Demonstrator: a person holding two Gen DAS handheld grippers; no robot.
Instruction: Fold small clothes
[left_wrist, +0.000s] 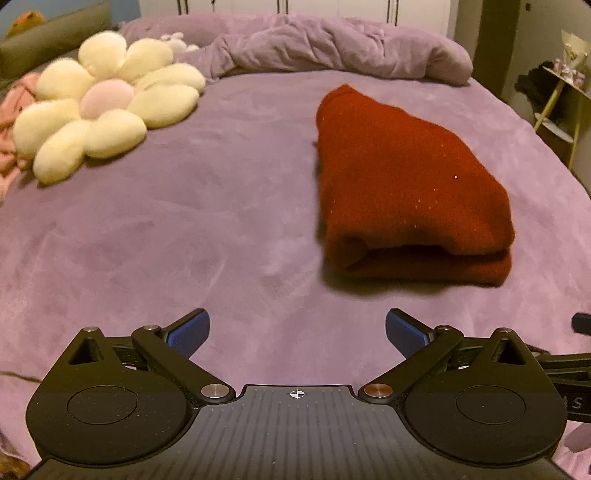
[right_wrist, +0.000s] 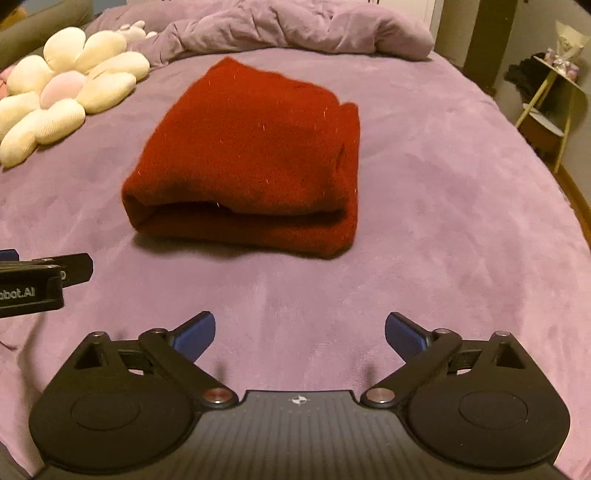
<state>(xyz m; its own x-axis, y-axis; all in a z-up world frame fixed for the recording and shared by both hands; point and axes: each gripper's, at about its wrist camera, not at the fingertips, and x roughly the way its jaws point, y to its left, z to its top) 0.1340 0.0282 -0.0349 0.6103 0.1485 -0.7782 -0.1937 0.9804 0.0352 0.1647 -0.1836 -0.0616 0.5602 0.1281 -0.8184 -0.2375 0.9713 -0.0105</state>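
A dark red knitted garment (left_wrist: 406, 177) lies folded in a thick stack on the purple bedspread (left_wrist: 184, 221), its folded edge toward me. It also shows in the right wrist view (right_wrist: 251, 155), straight ahead. My left gripper (left_wrist: 297, 328) is open and empty, pulled back from the garment and to its left. My right gripper (right_wrist: 299, 332) is open and empty, a short way in front of the garment. The left gripper's side shows at the left edge of the right wrist view (right_wrist: 40, 280).
A cream flower-shaped cushion (left_wrist: 99, 103) with a pink centre lies at the far left of the bed. A bunched purple duvet (left_wrist: 332, 48) runs along the far side. Pink cloth (left_wrist: 14, 110) lies at the left edge. A small shelf (left_wrist: 561, 99) stands off the bed's right side.
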